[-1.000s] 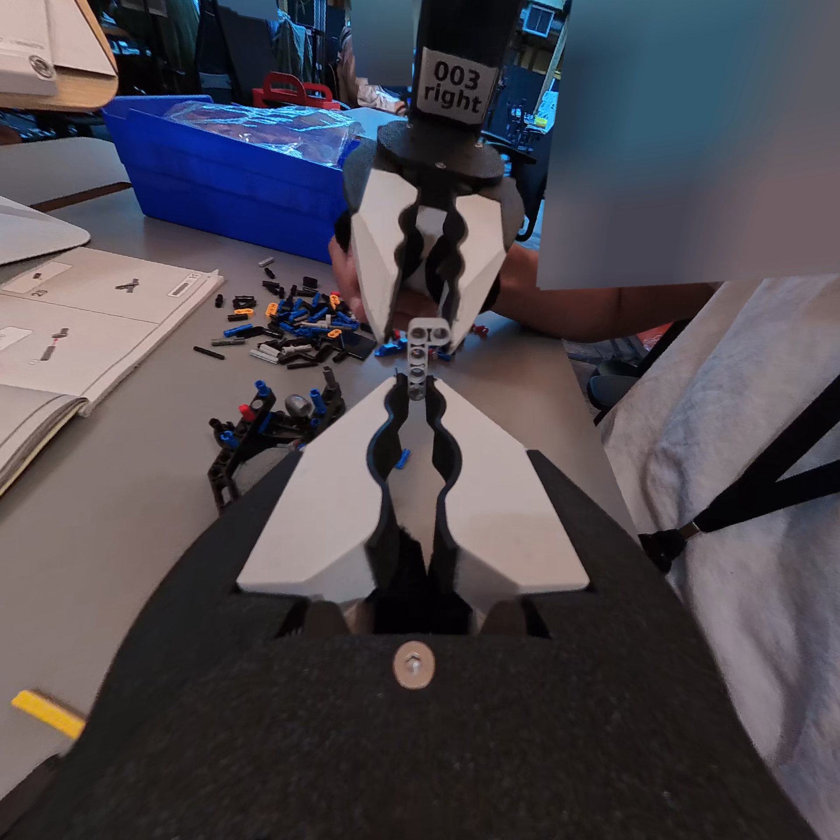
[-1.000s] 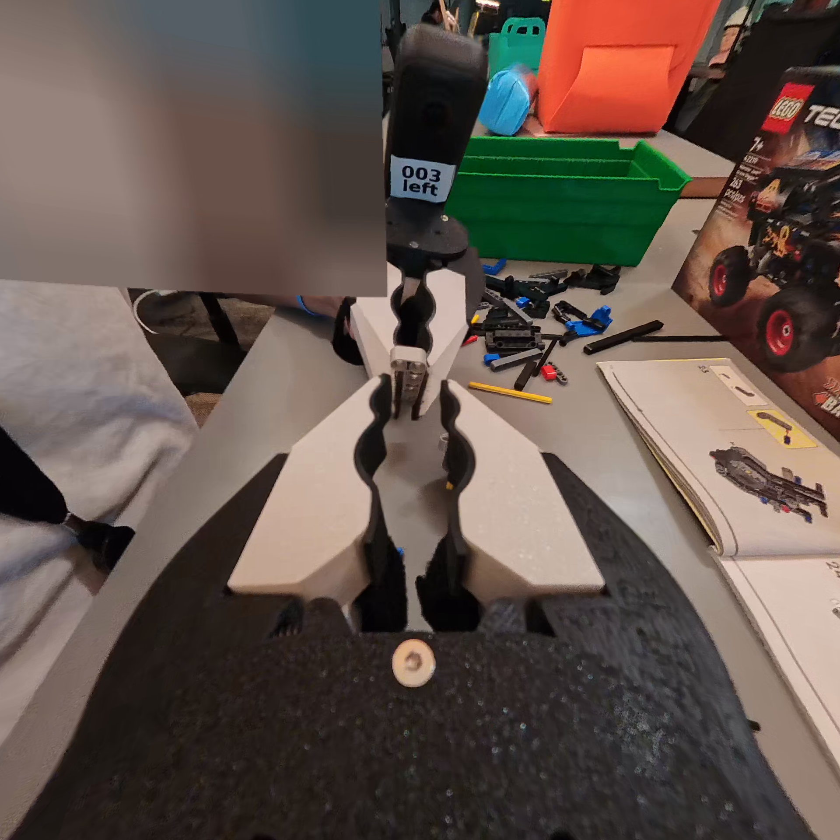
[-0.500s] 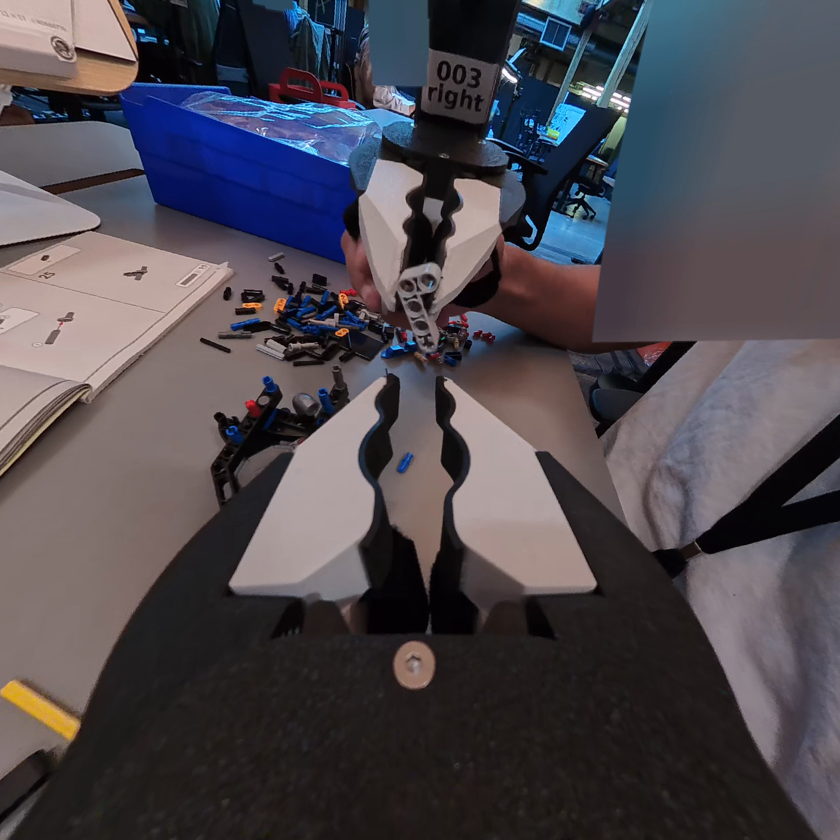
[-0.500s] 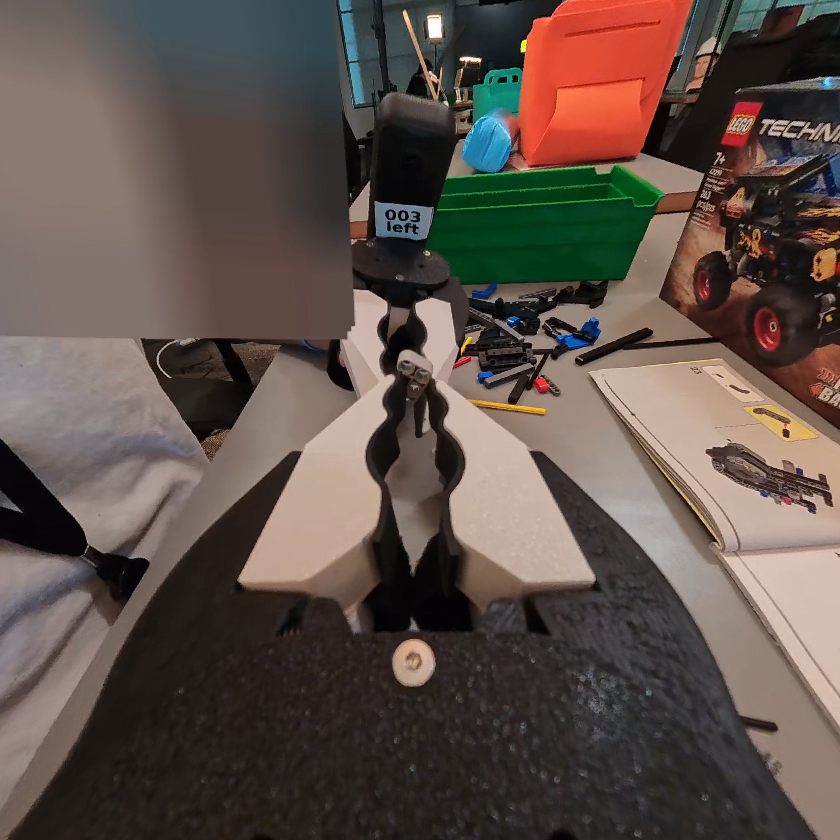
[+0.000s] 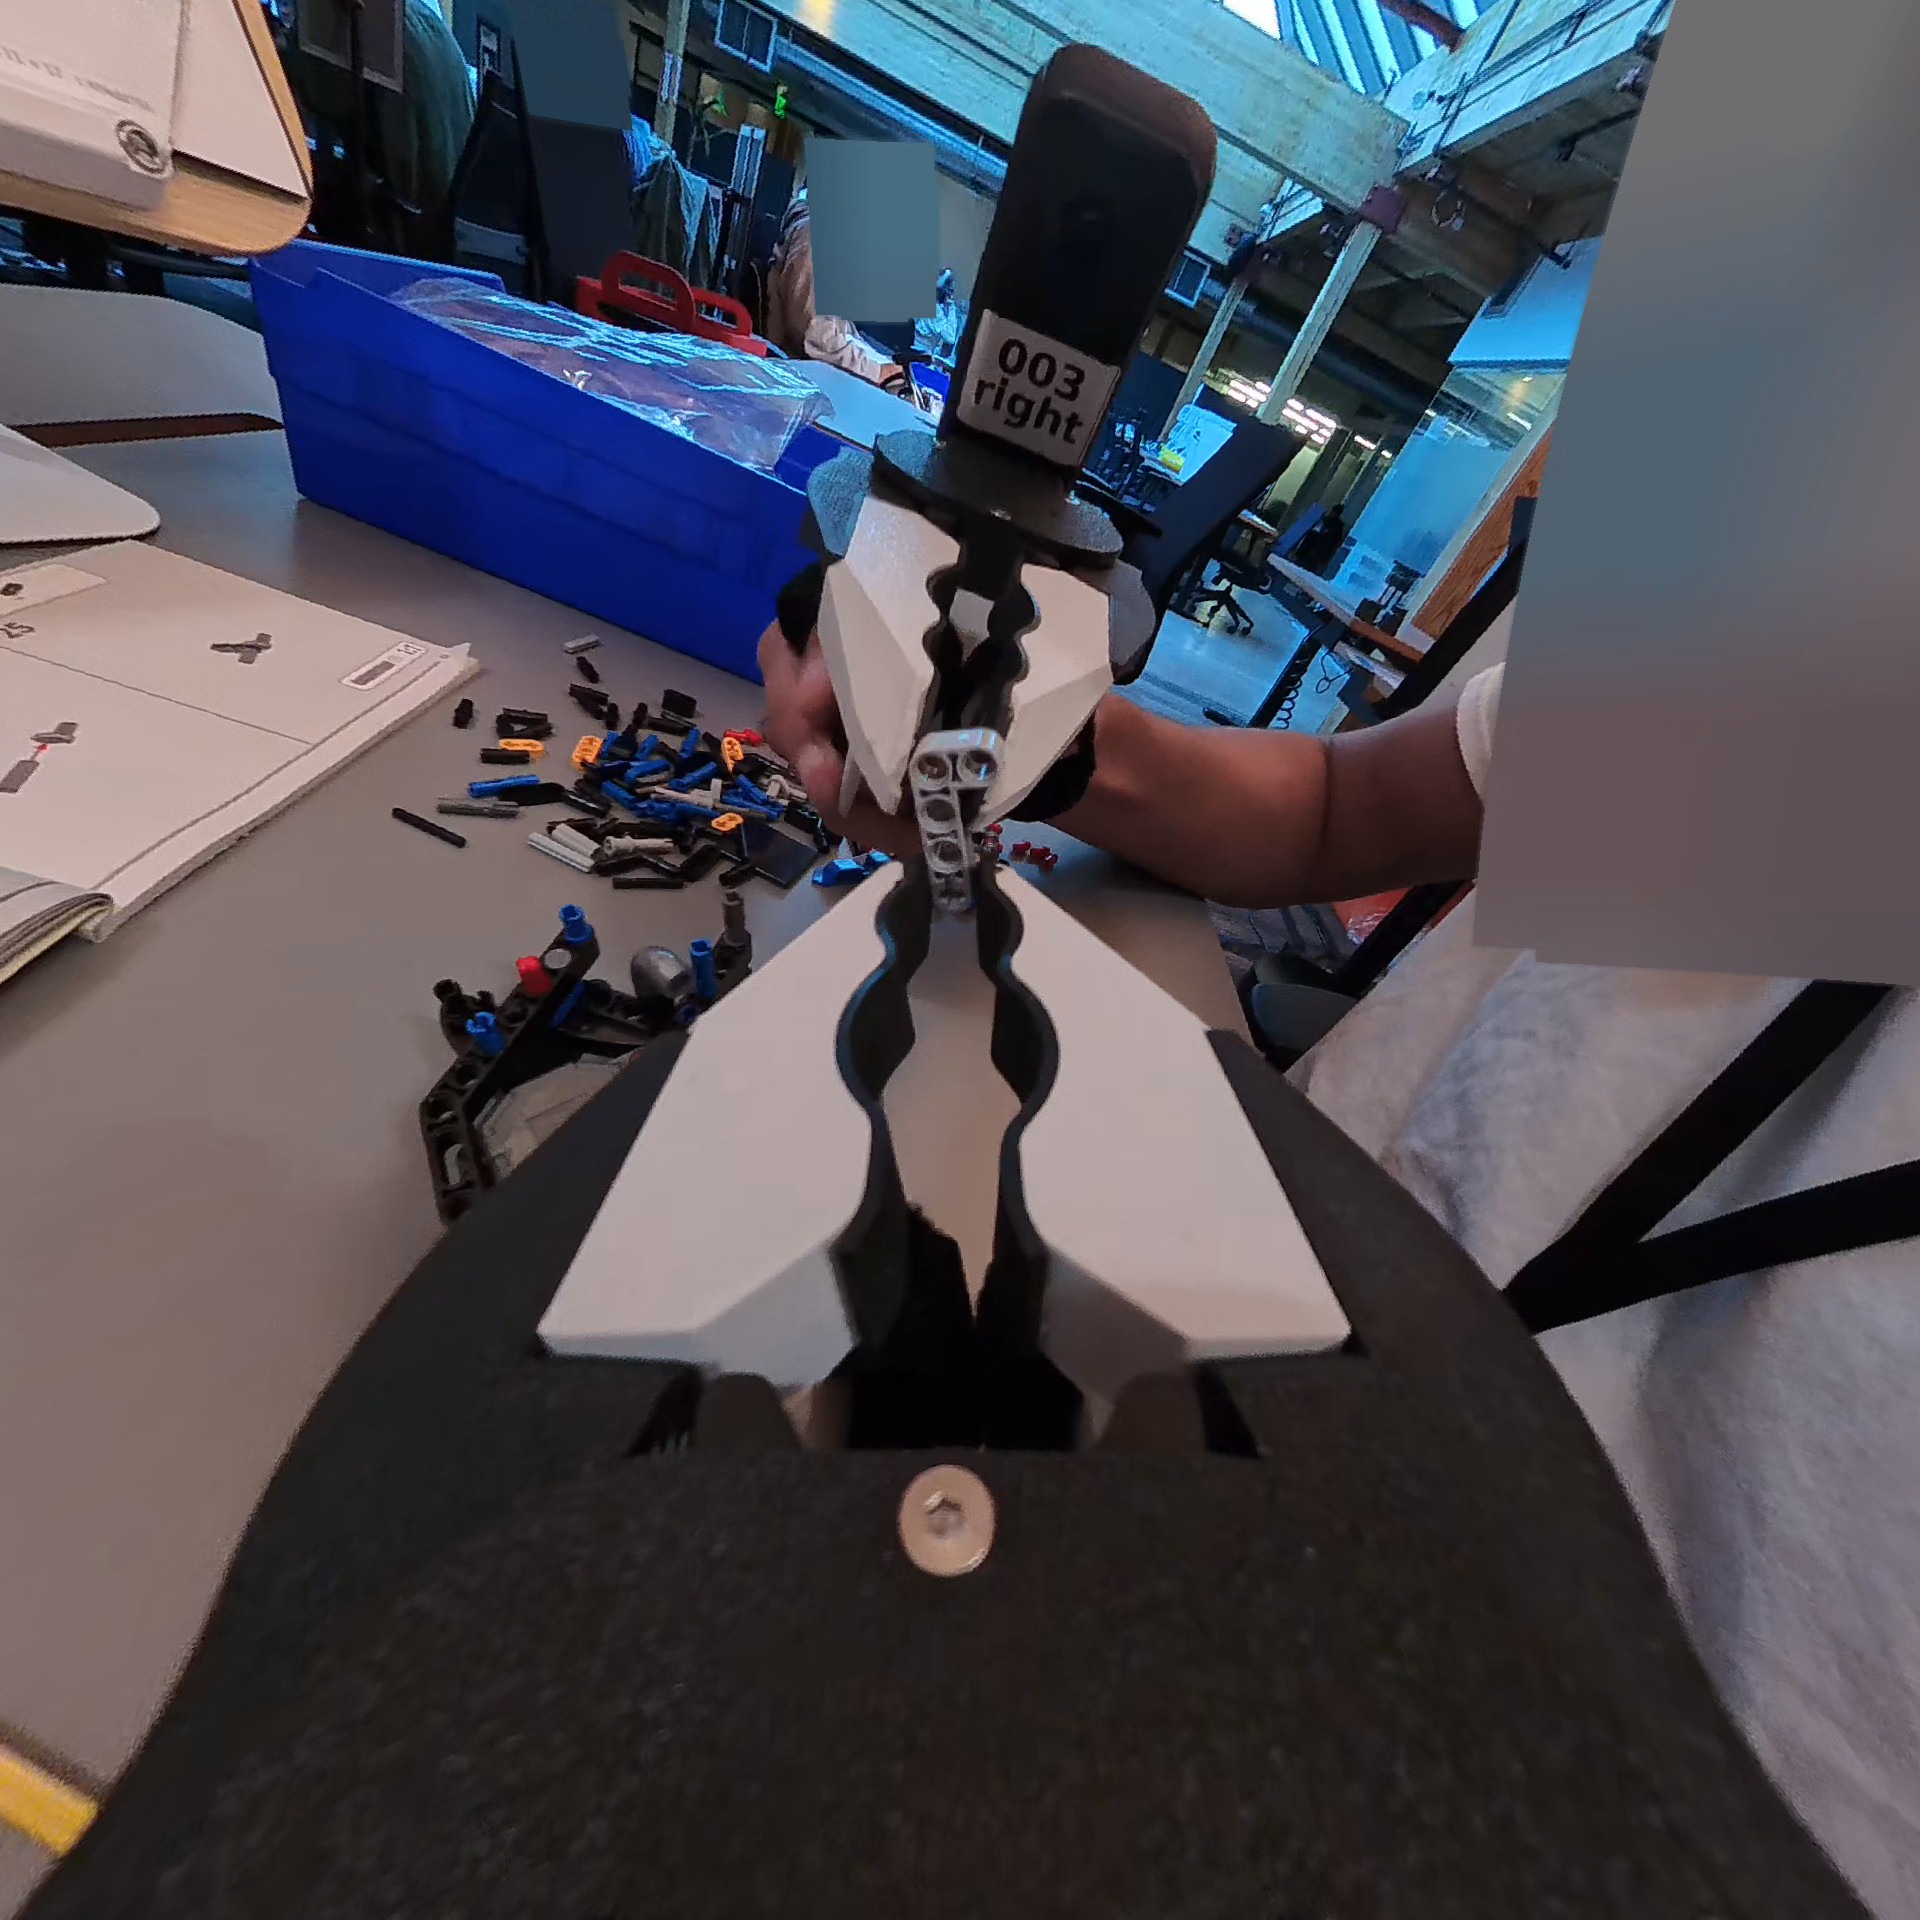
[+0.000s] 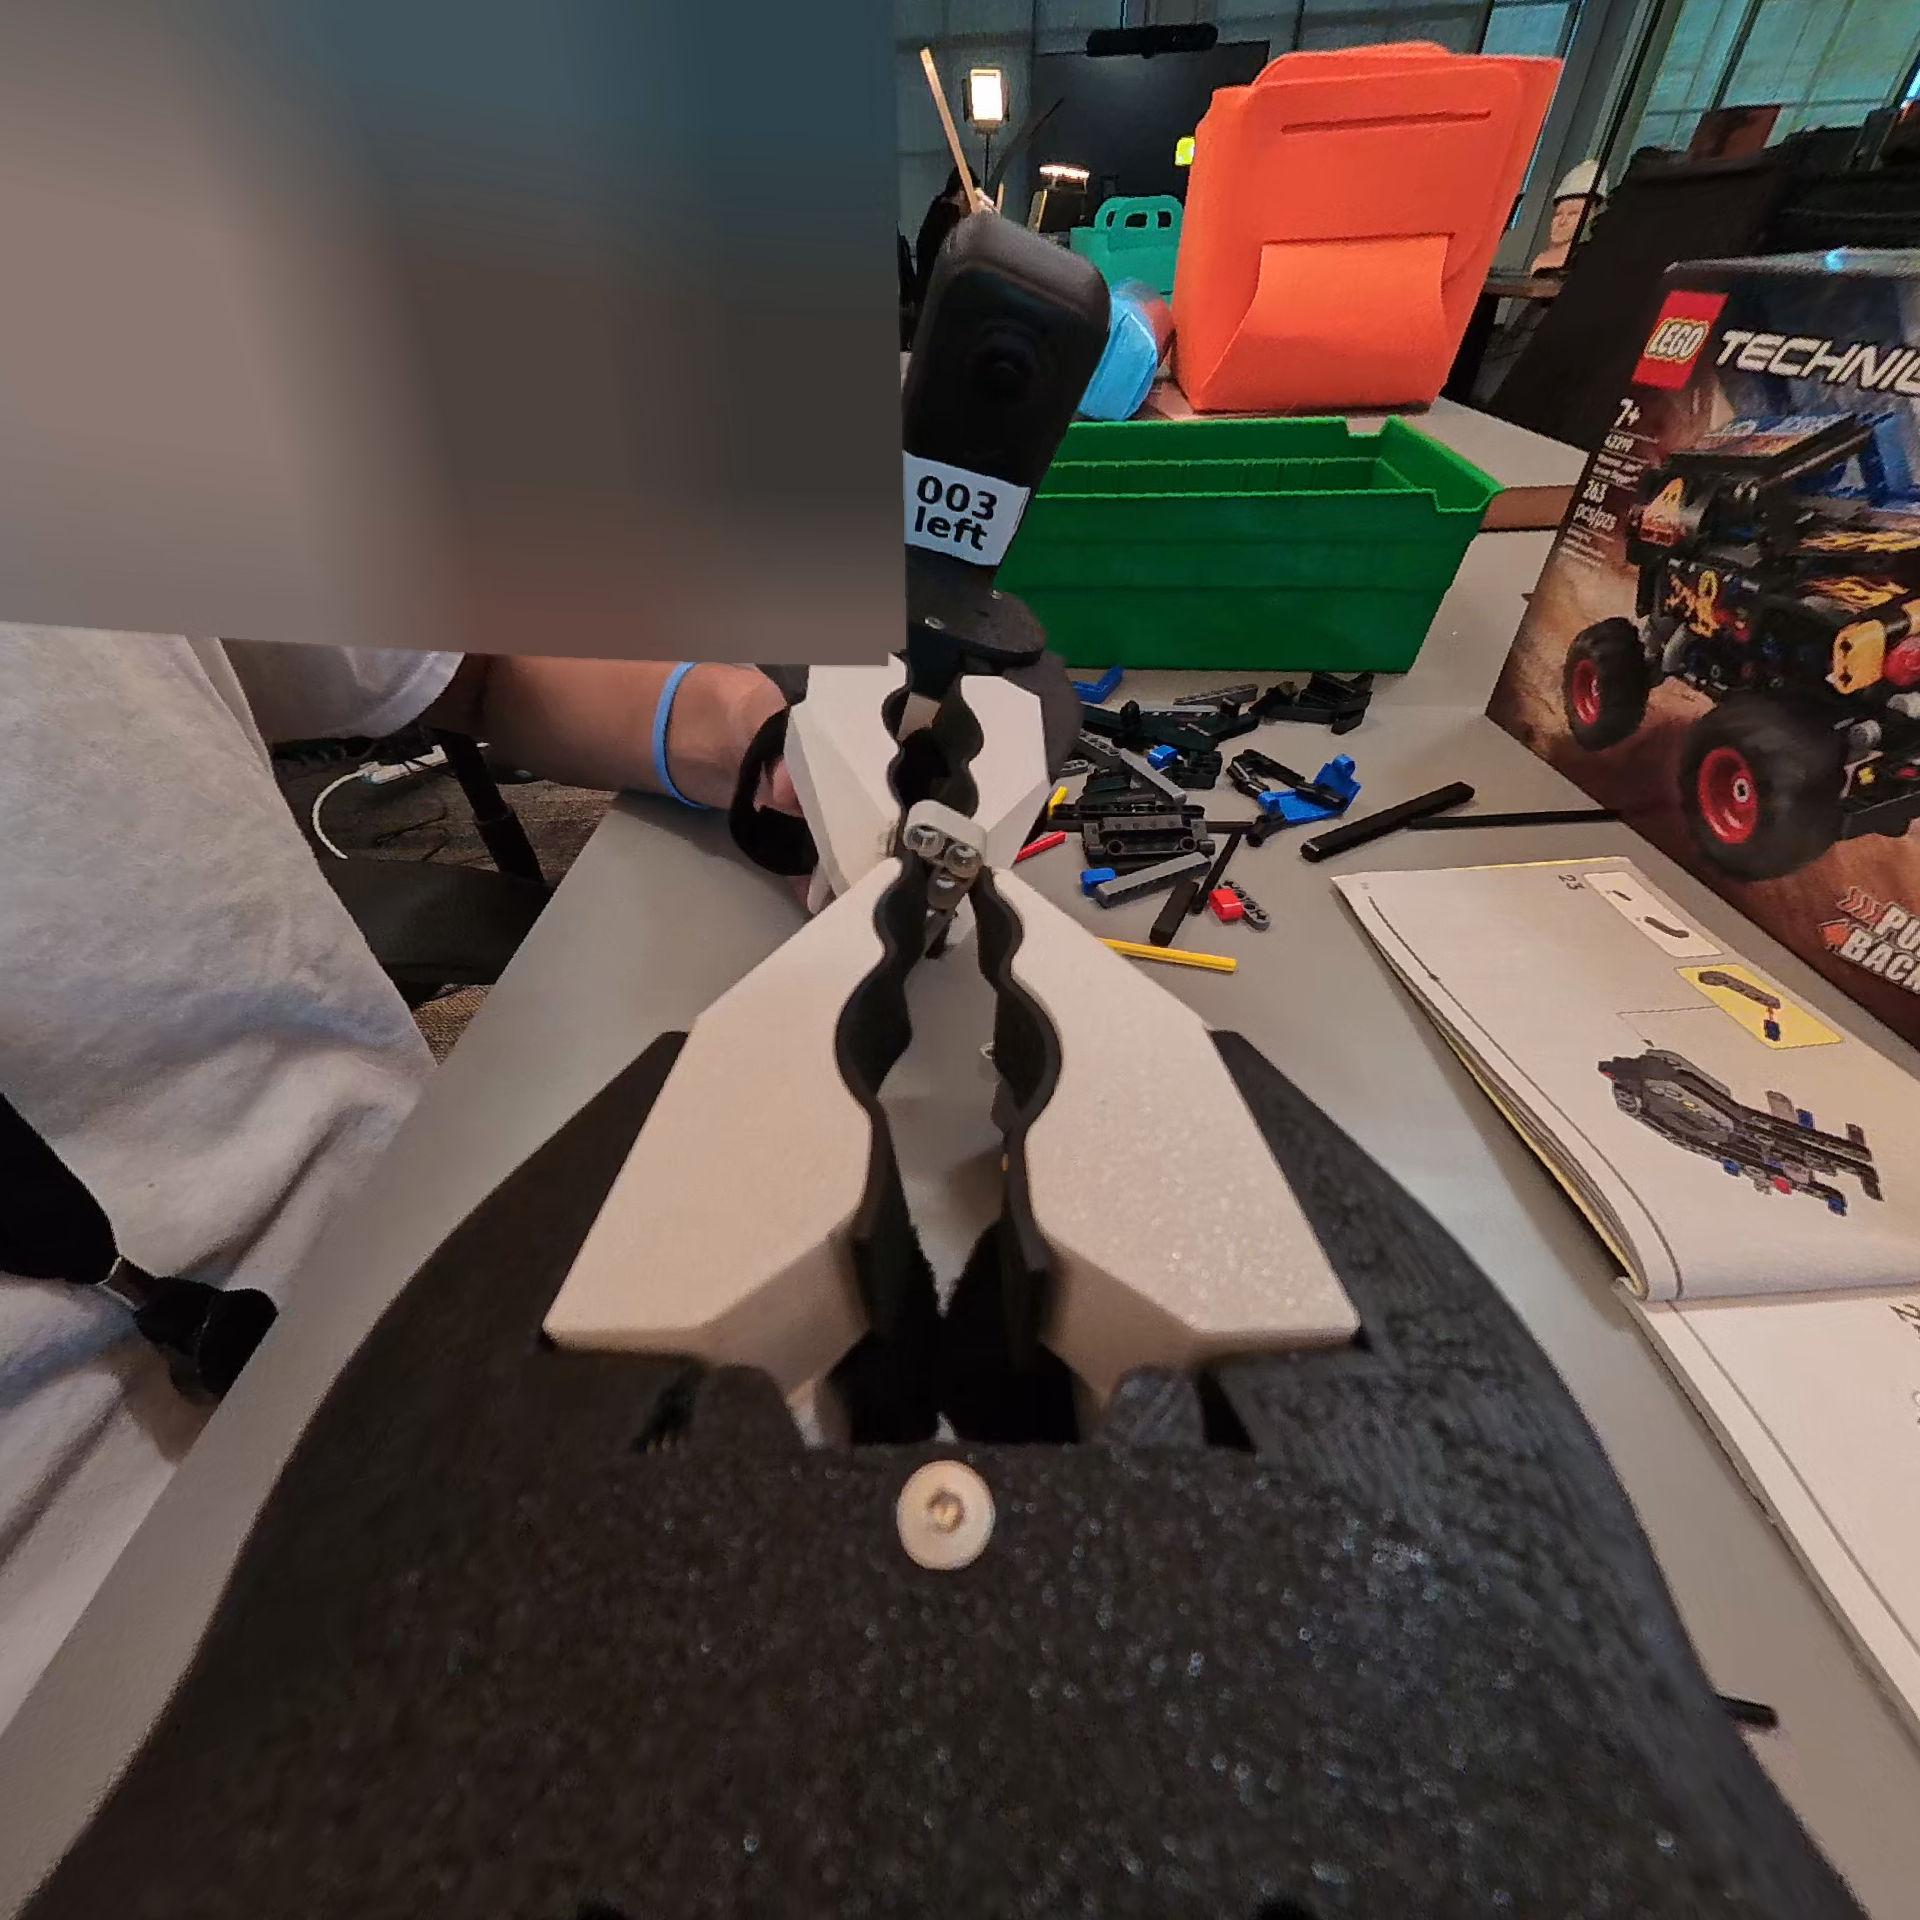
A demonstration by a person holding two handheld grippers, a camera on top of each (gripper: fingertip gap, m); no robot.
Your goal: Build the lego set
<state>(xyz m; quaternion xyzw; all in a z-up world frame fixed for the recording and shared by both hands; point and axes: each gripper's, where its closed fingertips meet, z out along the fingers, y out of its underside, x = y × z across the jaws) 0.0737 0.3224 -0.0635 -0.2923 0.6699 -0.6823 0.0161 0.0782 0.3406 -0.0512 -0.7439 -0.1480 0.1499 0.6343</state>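
I've got the grey L-shaped beam (image 5: 954, 802) pinched in my right gripper (image 6: 943, 896), held up over the table (image 5: 260, 1039); left gripper (image 5: 948, 896) closing round its lower end, can't tell if it's clamped yet; small black chassis sub-assy (image 5: 540, 1023) built; loose parts pile (image 5: 665, 779) plus booklet (image 6: 1621, 1060) say most of the build's left.

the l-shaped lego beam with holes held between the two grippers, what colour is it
Light grey. The L-shaped lego beam with holes shows best in the left wrist view.
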